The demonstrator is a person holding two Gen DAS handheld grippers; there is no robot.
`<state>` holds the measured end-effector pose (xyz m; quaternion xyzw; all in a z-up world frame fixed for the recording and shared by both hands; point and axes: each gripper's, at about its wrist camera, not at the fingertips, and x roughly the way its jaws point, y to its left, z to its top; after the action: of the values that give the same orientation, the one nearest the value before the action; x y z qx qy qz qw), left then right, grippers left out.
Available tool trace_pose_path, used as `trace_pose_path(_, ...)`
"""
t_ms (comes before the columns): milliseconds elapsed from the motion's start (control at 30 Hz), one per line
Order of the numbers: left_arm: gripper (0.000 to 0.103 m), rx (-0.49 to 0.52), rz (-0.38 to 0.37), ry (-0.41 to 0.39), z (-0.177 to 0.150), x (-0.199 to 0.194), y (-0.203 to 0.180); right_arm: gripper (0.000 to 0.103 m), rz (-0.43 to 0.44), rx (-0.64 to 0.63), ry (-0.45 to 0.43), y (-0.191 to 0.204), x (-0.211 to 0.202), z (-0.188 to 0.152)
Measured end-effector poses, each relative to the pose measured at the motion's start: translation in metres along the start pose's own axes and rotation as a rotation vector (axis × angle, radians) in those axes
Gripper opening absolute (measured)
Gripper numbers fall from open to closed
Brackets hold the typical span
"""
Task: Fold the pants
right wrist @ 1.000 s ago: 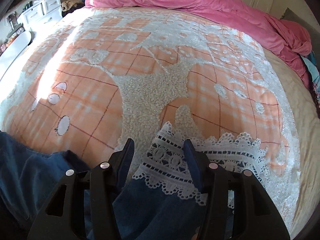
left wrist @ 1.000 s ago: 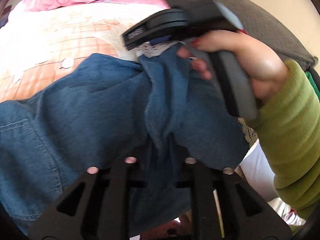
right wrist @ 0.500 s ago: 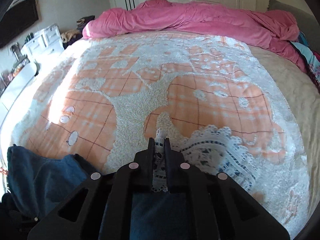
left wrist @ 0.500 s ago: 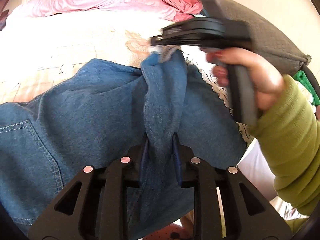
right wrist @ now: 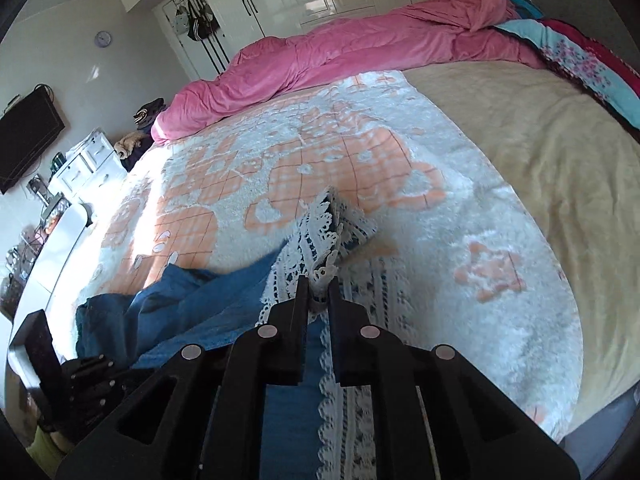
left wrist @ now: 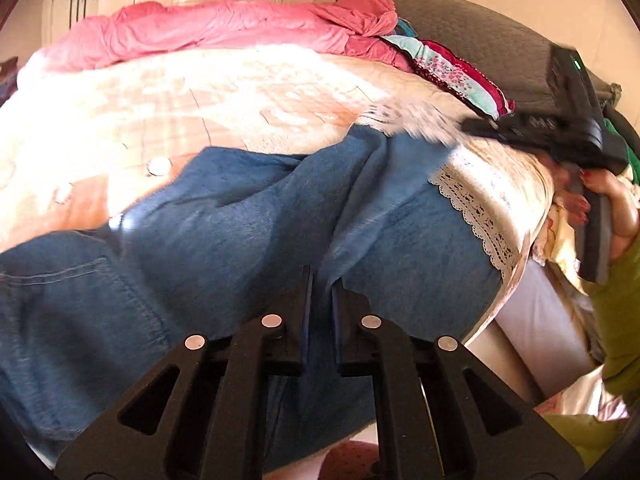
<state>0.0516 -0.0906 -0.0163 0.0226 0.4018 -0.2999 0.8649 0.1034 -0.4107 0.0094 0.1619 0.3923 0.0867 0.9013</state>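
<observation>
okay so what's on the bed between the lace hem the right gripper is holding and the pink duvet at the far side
Only bare blanket, peach-checked and white fleece. The right wrist view shows it running clear from the lace hem, pinched in the right gripper, to the pink duvet.

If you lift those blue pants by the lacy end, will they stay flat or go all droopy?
Probably droopy: the pants already bunch into soft ridges where the left gripper pinches them. The lace hem crumples in the right gripper, so it likely flops. Denim may sag heavily.
</observation>
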Motion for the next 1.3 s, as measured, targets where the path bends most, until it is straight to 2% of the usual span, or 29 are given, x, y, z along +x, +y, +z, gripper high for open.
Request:
trace_pose_path(200,0.002,0.03,0.0,0.016,0.0,0.009,0.001,0.009,0.032,0.059,0.049,-0.016,-0.034,-0.047)
trace_pose_path(367,0.003,0.044,0.01,0.053,-0.004,0.01,-0.001,0.009,0.039,0.095,0.093,-0.029,-0.031,-0.077)
trace_pose_path(433,0.002,0.057,0.018,0.062,-0.005,0.011,-0.004,0.01,0.082,0.132,0.109,-0.036,-0.026,-0.085)
trace_pose_path(600,0.002,0.094,0.045,0.076,-0.009,0.016,-0.013,0.012,0.131,0.162,0.102,-0.043,-0.023,-0.085)
trace_pose_path(667,0.001,0.097,0.052,0.073,-0.009,0.015,-0.013,0.009,0.123,0.159,0.097,-0.044,-0.024,-0.083)
trace_pose_path(833,0.0,0.11,0.037,0.057,-0.012,0.003,-0.016,0.009,0.149,0.131,0.087,-0.044,-0.045,-0.083)
trace_pose_path(1000,0.001,0.147,0.019,0.091,-0.018,0.001,-0.021,0.009,0.121,0.079,0.13,-0.04,-0.059,-0.096)
trace_pose_path(1167,0.004,0.168,0.031,0.157,-0.023,0.016,-0.024,0.009,0.05,0.084,0.2,-0.049,-0.035,-0.112)
trace_pose_path(1300,0.007,0.15,0.019,0.179,-0.028,0.021,-0.021,0.012,0.009,0.061,0.245,-0.049,-0.024,-0.12)
